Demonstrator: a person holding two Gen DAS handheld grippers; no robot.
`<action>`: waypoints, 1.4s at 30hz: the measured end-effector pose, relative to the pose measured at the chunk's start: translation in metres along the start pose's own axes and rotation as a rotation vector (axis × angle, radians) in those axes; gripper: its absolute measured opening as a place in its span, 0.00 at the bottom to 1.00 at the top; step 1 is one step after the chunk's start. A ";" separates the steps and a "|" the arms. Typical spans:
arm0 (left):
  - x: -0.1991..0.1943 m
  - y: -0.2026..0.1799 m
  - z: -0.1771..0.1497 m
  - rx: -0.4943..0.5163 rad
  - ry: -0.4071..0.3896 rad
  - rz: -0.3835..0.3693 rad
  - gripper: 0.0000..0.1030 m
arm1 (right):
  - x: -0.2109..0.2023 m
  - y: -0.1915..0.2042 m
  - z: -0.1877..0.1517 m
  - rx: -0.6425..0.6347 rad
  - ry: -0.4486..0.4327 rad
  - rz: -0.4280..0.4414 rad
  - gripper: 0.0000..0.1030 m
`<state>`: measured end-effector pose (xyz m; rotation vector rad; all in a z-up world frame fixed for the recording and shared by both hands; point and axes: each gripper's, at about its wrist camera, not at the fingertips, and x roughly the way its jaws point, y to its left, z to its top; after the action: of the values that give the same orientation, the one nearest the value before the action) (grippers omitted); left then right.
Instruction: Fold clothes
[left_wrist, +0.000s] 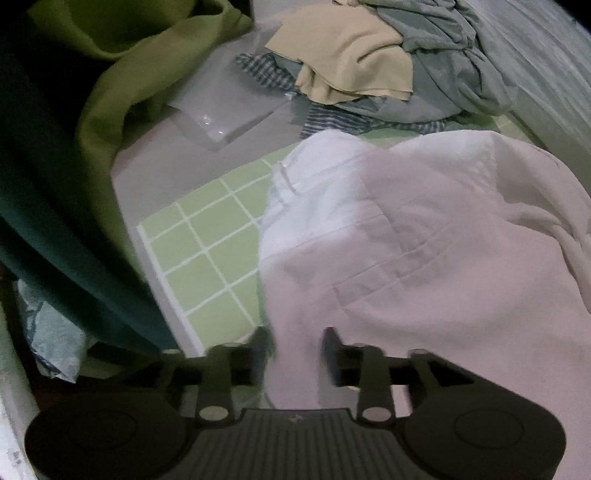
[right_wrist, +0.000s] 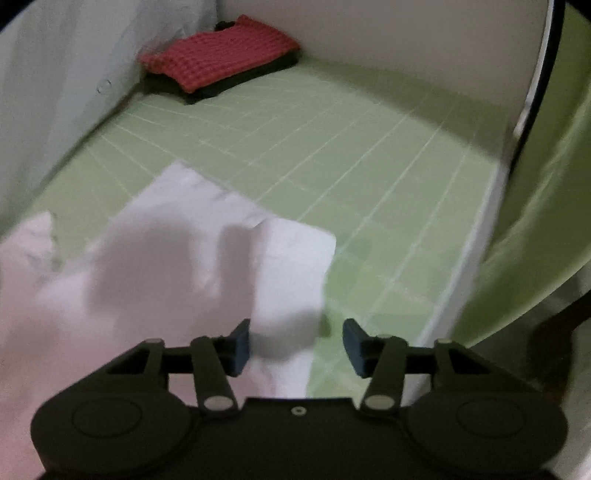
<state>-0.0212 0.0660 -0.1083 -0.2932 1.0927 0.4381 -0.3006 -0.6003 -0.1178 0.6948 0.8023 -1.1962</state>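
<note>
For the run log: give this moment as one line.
left gripper: around white shirt, grip unclear | right gripper: open, at shirt corner | folded red cloth: far corner

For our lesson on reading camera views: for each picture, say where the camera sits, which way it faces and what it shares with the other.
Left wrist: sits behind the left claw, faces a white garment and a clothes pile; fabric lies between its fingers.
Right wrist: sits behind the open right claw, faces a folded red cloth.
Shared: white garment, green grid mat.

shirt on mat, clothes pile behind it
</note>
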 end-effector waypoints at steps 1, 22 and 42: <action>-0.004 0.000 0.000 -0.005 -0.011 0.008 0.69 | -0.003 0.002 0.001 -0.037 -0.024 -0.034 0.67; -0.044 -0.057 0.021 0.056 -0.120 -0.034 0.96 | -0.002 0.138 0.051 -0.371 -0.156 0.275 1.00; 0.023 -0.145 -0.001 0.086 0.019 -0.029 0.96 | 0.068 0.291 0.065 -0.717 0.060 0.450 0.29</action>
<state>0.0566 -0.0572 -0.1275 -0.2375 1.1211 0.3617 0.0042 -0.6218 -0.1249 0.2853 0.9831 -0.4264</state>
